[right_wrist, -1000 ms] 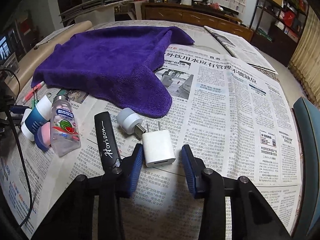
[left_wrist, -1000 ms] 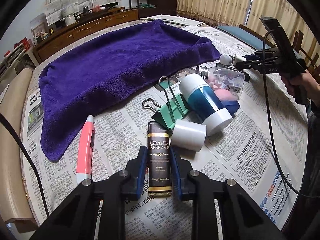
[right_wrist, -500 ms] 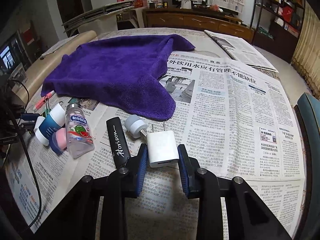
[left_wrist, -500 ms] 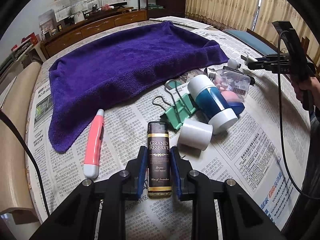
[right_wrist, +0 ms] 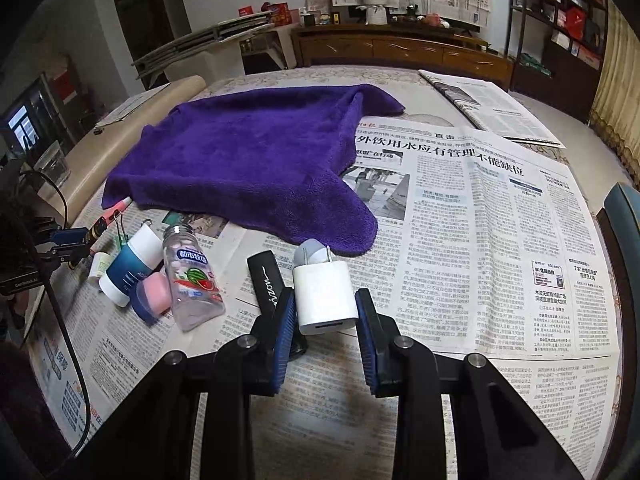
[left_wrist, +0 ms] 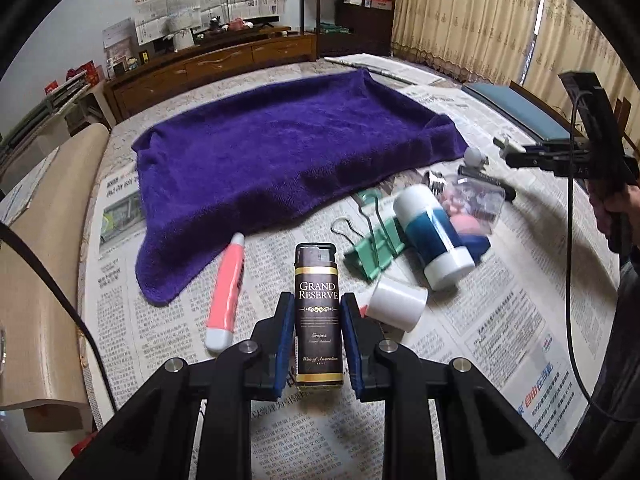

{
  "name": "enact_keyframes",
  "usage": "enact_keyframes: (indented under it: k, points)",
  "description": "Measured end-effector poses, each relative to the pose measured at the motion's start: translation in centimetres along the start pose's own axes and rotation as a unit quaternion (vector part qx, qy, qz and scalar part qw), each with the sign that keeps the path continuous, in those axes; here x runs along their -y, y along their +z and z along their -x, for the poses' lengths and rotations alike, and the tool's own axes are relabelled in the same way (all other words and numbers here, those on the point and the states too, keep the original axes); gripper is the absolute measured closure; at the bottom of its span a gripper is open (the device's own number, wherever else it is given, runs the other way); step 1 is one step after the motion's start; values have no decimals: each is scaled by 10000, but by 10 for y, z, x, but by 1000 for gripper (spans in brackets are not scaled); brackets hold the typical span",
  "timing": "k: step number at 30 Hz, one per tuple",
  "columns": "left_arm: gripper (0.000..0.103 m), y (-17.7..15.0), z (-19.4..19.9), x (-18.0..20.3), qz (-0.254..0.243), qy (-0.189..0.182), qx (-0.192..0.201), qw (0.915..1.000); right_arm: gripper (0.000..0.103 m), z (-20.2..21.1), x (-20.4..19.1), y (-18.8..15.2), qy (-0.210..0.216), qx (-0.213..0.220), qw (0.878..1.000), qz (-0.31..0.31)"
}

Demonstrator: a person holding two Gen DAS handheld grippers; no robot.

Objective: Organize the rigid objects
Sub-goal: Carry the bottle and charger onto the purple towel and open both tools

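My left gripper is shut on a black "Grand Reserve" lighter and holds it above the newspaper. My right gripper is shut on a white charger plug, lifted off the table; it also shows in the left wrist view. A purple towel lies spread at the back, and also shows in the right wrist view. Loose on the newspaper are a pink pen, a green binder clip, a white-and-blue tube, a white cap and a clear candy bottle.
A black "Horizon" bar and a grey round piece lie by the right gripper. A pink-and-blue case sits by the tube. Newspaper covers the table. A beige chair back stands at the left edge.
Both grippers have risen with their loads. The right gripper closed on the white plug and lifted it. The left gripper has carried the lighter up and back from the pile.
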State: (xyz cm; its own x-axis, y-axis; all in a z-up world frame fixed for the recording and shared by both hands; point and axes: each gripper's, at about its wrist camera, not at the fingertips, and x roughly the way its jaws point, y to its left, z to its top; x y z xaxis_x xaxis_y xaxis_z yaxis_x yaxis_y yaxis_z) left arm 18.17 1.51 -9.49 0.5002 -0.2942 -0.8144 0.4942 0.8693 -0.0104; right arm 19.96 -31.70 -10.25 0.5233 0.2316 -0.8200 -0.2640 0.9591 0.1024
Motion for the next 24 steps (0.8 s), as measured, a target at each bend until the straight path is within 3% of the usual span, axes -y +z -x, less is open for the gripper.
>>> enact_keyframes:
  k: [11,19,24]
  points:
    - [80,50,1,-9,70,108,207,9997,73,4,-25,41,71,228,9996,142]
    - [80,107,-12,-38,176,259,340,9989,73,-16,-32,107,142,393,9988,247]
    - [80,139,-34,-55,340,298,365,9983,73,-50,-35,146,149,324,9990,286]
